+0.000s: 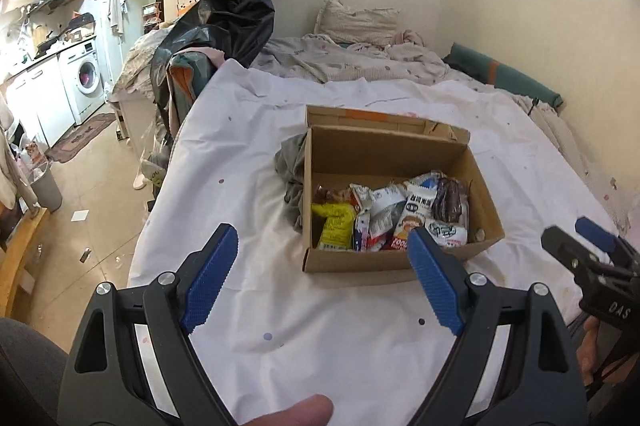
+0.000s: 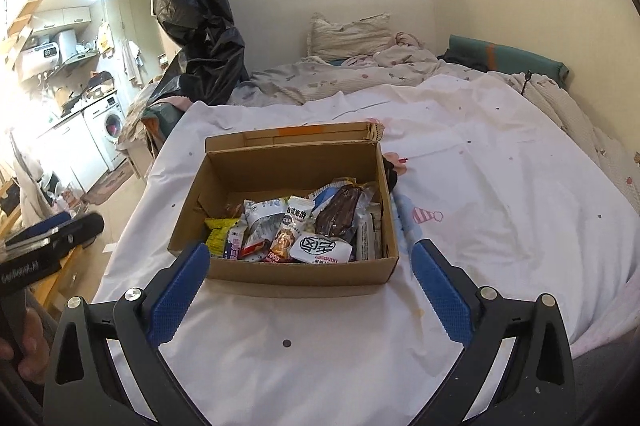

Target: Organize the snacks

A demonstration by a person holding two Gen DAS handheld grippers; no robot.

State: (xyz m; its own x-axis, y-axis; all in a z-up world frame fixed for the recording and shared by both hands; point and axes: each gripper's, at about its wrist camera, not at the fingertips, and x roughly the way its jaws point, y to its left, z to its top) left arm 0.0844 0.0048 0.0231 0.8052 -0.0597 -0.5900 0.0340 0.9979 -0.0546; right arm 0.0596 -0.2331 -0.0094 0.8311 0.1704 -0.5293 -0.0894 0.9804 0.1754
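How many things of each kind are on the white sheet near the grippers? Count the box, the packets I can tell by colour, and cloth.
Cardboard box: 1
Yellow snack packet: 1
Dark brown snack packet: 1
White packet with black lettering: 1
Grey cloth beside the box: 1
Total: 5
More packets lie in the box, overlapping too much to count.

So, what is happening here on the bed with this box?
A person holds a gripper in each hand above a bed covered with a white sheet. Both the left gripper and the right gripper are open and empty, pointing toward an open cardboard box. The box already holds several snack packets, including a yellow one and a dark one. Nothing is being gripped at this moment.
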